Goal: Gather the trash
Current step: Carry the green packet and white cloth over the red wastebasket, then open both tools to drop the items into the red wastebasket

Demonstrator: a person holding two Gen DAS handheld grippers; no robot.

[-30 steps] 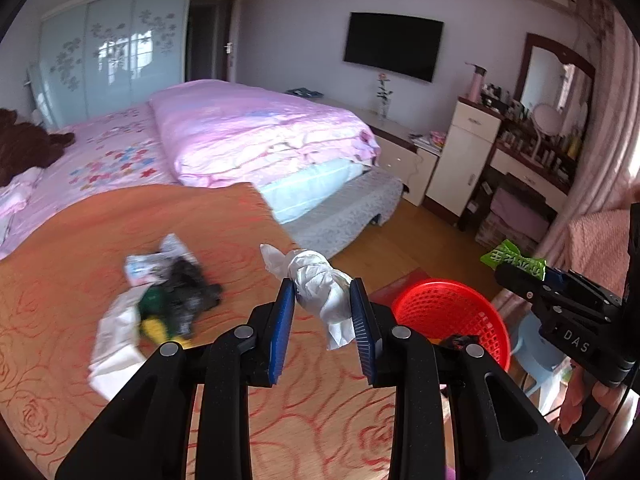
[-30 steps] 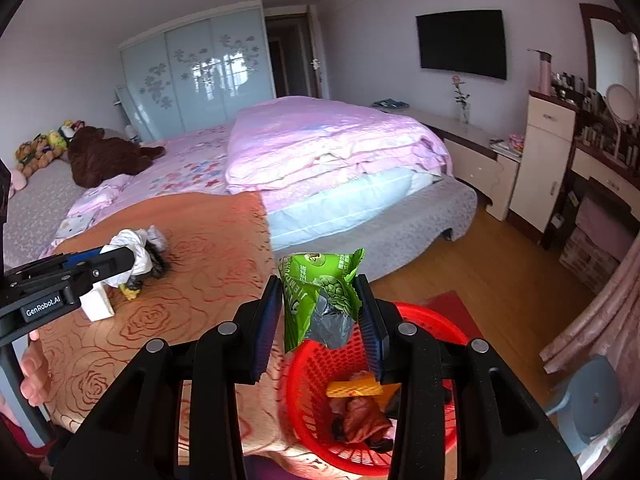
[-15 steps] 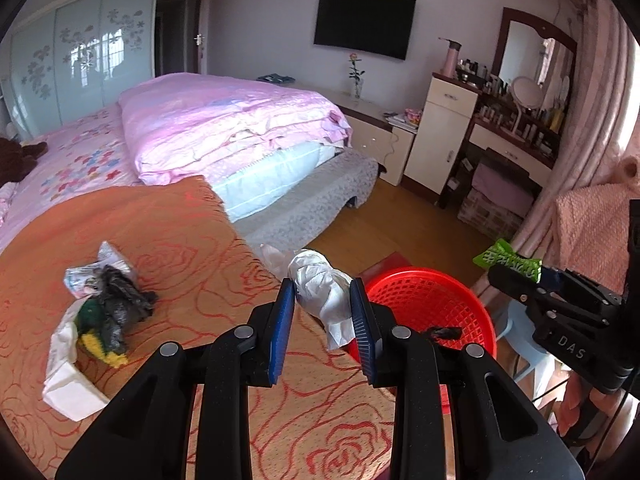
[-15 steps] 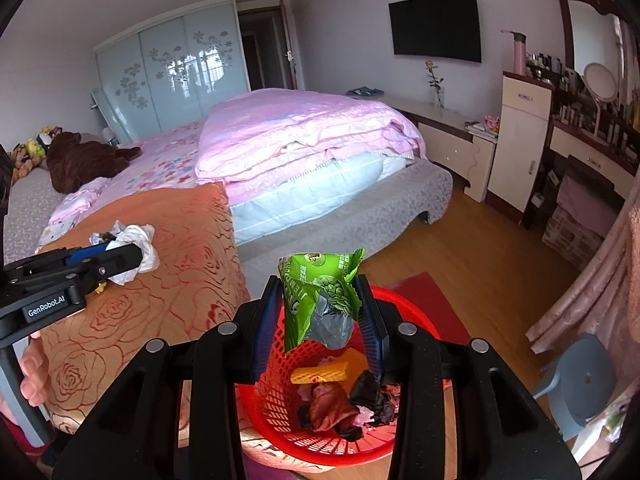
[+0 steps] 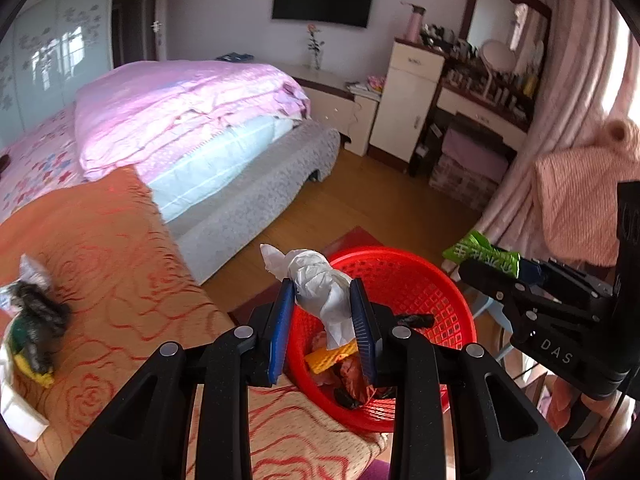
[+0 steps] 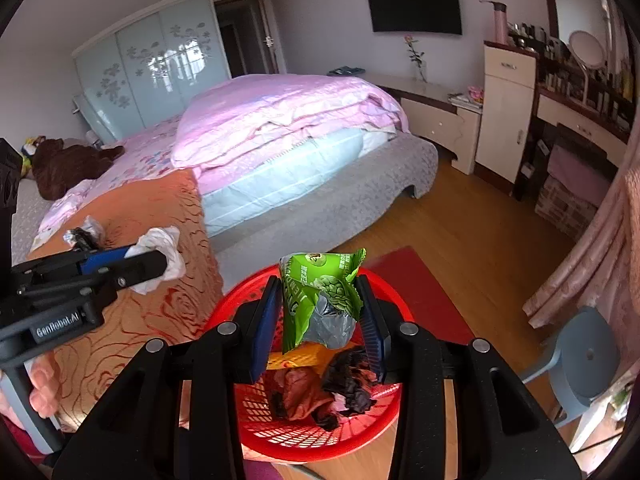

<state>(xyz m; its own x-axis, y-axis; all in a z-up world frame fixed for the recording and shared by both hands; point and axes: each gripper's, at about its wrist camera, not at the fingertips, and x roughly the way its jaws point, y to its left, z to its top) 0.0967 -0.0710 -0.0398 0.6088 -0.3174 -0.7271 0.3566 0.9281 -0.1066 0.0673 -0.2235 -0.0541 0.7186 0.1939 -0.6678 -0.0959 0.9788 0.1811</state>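
My left gripper [image 5: 322, 312] is shut on a crumpled white tissue [image 5: 320, 286] and holds it over the near rim of the red basket [image 5: 420, 276]. My right gripper [image 6: 320, 320] is shut on a green snack wrapper [image 6: 320, 296] right above the same red basket [image 6: 248, 420], which holds a yellow wrapper [image 6: 300, 356] and dark and pink scraps. The right gripper with the wrapper also shows in the left wrist view [image 5: 486, 258]. More trash [image 5: 34, 320] lies on the orange rose-patterned cover [image 5: 120, 280] at the far left.
The basket stands on the wooden floor by the cover's corner, next to a red mat [image 6: 416, 280]. A bed with pink bedding [image 6: 280, 112] lies beyond. A grey stool [image 6: 580, 360] stands to the right, with a dressing table [image 6: 572, 120] and pink curtain behind.
Both grippers have moved toward the red basket with their loads. The left one has swung right, away from the trash pile; the right one has dropped closer over the basket.
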